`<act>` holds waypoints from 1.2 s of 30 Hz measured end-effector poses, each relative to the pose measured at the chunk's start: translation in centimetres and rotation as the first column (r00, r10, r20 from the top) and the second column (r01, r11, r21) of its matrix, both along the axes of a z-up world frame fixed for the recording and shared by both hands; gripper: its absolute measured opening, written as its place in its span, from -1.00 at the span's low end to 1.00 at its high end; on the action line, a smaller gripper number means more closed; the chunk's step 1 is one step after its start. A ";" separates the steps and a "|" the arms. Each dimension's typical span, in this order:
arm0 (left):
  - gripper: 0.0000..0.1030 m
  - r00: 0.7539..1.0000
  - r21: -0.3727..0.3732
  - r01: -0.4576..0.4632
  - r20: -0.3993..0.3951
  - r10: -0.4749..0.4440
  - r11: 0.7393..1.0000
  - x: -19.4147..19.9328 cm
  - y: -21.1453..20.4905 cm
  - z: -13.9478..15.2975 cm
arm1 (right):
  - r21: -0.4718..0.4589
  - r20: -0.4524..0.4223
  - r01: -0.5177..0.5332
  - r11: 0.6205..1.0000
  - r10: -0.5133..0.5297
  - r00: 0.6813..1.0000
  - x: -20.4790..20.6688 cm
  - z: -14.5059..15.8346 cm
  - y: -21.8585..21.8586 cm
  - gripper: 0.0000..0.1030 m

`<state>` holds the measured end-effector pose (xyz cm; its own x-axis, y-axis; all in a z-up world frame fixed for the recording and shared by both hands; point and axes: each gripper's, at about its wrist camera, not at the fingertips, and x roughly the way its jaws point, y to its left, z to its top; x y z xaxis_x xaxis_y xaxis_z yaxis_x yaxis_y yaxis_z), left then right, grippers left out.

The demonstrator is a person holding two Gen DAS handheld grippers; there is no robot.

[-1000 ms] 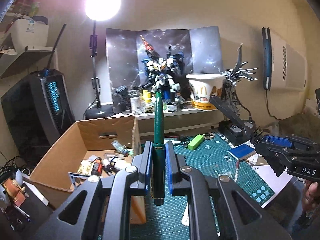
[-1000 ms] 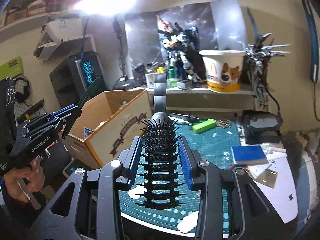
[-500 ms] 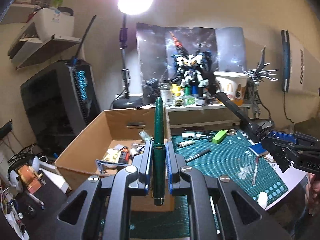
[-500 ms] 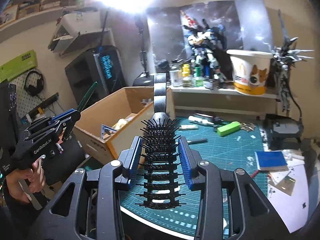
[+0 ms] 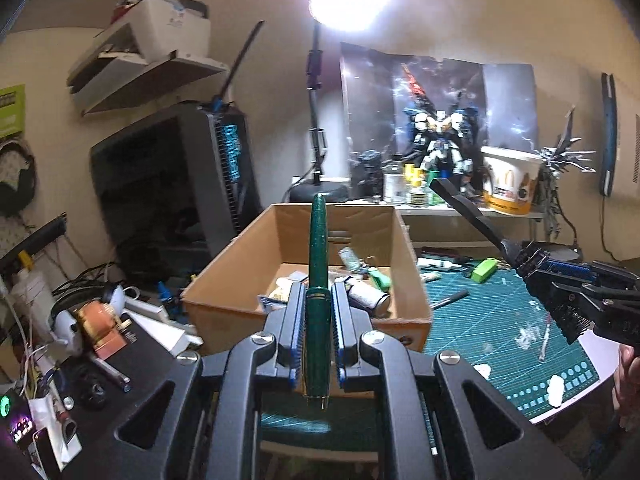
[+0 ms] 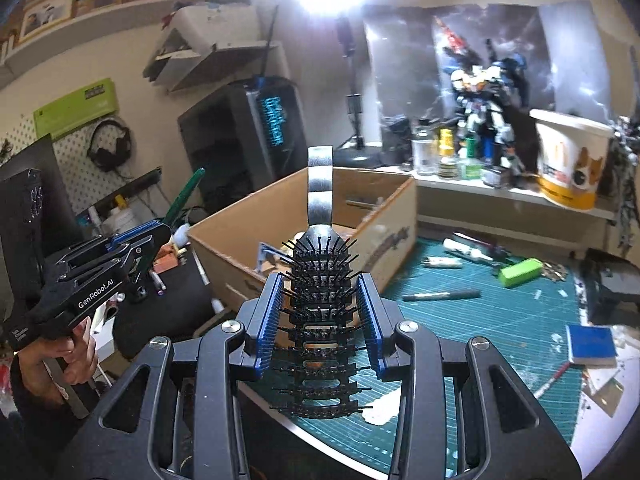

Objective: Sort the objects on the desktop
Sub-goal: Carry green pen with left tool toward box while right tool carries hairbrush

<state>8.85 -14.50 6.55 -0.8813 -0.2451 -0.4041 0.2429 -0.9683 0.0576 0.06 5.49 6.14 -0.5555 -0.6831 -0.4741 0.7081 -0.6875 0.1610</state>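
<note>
Your left gripper (image 5: 318, 332) clamped the green pen (image 5: 318, 280), your right gripper (image 6: 320, 320) the black hairbrush (image 6: 322, 320); the cardboard box (image 5: 256, 252) lay just ahead. You needed both tips over its opening before letting go.

Both wrist views share the cardboard box (image 5: 320, 248).

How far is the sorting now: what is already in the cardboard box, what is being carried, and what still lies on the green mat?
Done: the cardboard box already holds several small items. In hand: the left hand-held gripper is shut on a green pen, and the right hand-held gripper is shut on a black hairbrush, both facing the box. Left: a lime green block, a dark marker and a blue booklet remain on the green mat.
</note>
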 end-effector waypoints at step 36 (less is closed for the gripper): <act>-0.75 0.988 -0.004 -0.155 0.012 0.155 0.988 4.9 -4.2 0.0 | 0.013 0.000 -0.197 0.980 0.197 0.980 2.7 -0.1 -7.1 -0.31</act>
